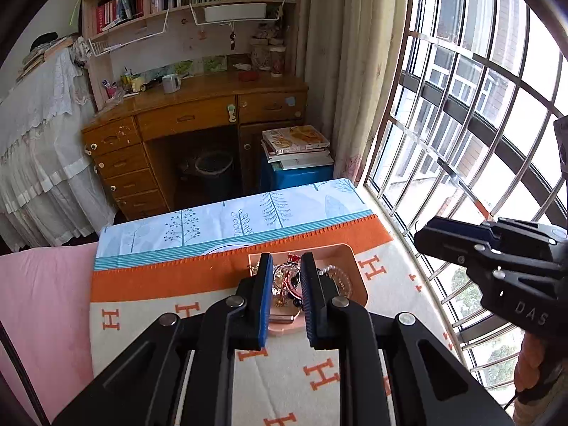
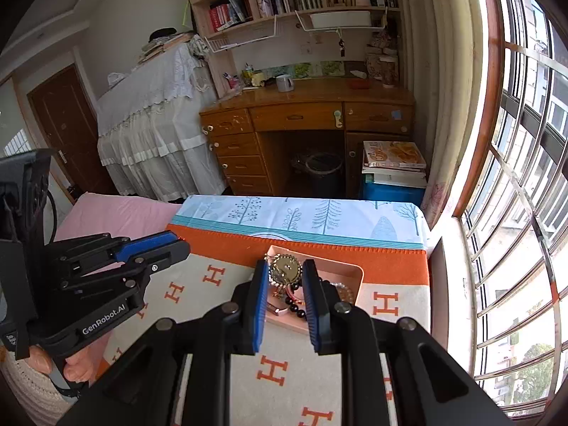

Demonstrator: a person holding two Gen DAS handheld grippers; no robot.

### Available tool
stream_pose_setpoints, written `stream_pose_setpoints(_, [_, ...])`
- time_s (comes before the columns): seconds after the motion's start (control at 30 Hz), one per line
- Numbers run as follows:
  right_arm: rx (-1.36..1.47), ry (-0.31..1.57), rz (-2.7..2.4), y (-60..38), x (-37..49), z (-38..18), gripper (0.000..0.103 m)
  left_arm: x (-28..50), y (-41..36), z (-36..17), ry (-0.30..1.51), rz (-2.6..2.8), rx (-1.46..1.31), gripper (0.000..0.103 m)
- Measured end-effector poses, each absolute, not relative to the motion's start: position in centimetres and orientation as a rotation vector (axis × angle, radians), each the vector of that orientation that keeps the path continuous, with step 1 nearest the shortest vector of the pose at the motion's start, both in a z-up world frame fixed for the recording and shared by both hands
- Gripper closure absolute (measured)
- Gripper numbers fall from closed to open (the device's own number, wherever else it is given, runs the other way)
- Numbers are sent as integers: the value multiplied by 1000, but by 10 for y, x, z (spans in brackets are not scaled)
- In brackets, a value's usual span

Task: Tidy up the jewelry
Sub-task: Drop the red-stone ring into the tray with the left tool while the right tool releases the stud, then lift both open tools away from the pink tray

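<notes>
A pink tray [image 1: 356,266] [image 2: 351,273] lies on the orange-and-cream H-patterned blanket [image 1: 301,365] and holds a tangle of jewelry [image 1: 284,285]. In it I see a round gold pendant [image 2: 285,269], a black bead bracelet [image 2: 297,307] and a clear bead bracelet [image 1: 337,277]. My left gripper [image 1: 285,262] [image 2: 179,245] hovers well above the tray, its blue pads a narrow gap apart with nothing between them. My right gripper [image 2: 285,264] [image 1: 424,234] hangs at the same height to the right, also narrowly open with no load.
A barred window [image 1: 461,142] and its sill run along the right of the blanket. A pink sheet [image 1: 42,301] lies to the left. Beyond the bed's end stand a wooden desk [image 1: 198,113], a bin beneath it, and books stacked on a blue box [image 1: 298,174].
</notes>
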State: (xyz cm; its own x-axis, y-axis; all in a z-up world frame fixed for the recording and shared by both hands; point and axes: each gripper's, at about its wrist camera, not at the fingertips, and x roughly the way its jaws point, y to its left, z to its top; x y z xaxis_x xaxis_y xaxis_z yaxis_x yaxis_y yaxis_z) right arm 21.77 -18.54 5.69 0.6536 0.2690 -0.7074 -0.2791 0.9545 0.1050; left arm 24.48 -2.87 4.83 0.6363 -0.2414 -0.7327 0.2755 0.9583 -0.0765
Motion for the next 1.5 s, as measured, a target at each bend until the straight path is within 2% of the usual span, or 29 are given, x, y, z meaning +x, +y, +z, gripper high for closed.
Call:
stream_pose_setpoints(0.27, [15,1011,232,-199,291,-32,84,317,-66,-32,981,-283,68,89])
stream_pose_setpoints(0.47, [9,1093,183,-206,319,-79,83,346,-77,-86,1067,-269,79,89])
stream_pose_setpoints(0.5, [5,1096,175,-206,322,-82,83,349,-77,-92,1073,-266,82,83])
stream_pose_setpoints(0.57, [12,1110,166,-208,327,-88,83,353,-78,-99,1082,-260,84,60])
stream_pose_setpoints(0.6, [22,1117,167,-209,330,-90,83,354,-77,-101,1077,-251,82,41])
stream_pose_setpoints(0.63, [28,1118,163,-210,331,-91,83,353,-75,-101,1063,-238,82,33])
stream_pose_setpoints(0.73, [27,1106,146,-212,332,-92,83,353,-71,-100,1049,-231,92,27])
stream_pose_setpoints(1.03, [17,1081,153,-209,316,-80,82,337,-57,-81,1021,-199,86,21])
stream_pose_setpoints(1.37, [5,1035,171,-202,258,-53,82,272,-35,-39,959,-195,78,11])
stream_pose_setpoints(1.4, [3,1028,175,-201,249,-52,82,263,-32,-37,956,-197,73,8])
stream_pose_setpoints(1.43, [0,1022,179,-200,240,-51,81,253,-29,-34,950,-199,69,2])
stream_pose_setpoints(1.5, [0,1005,194,-197,220,-50,73,232,-24,-31,930,-199,61,1])
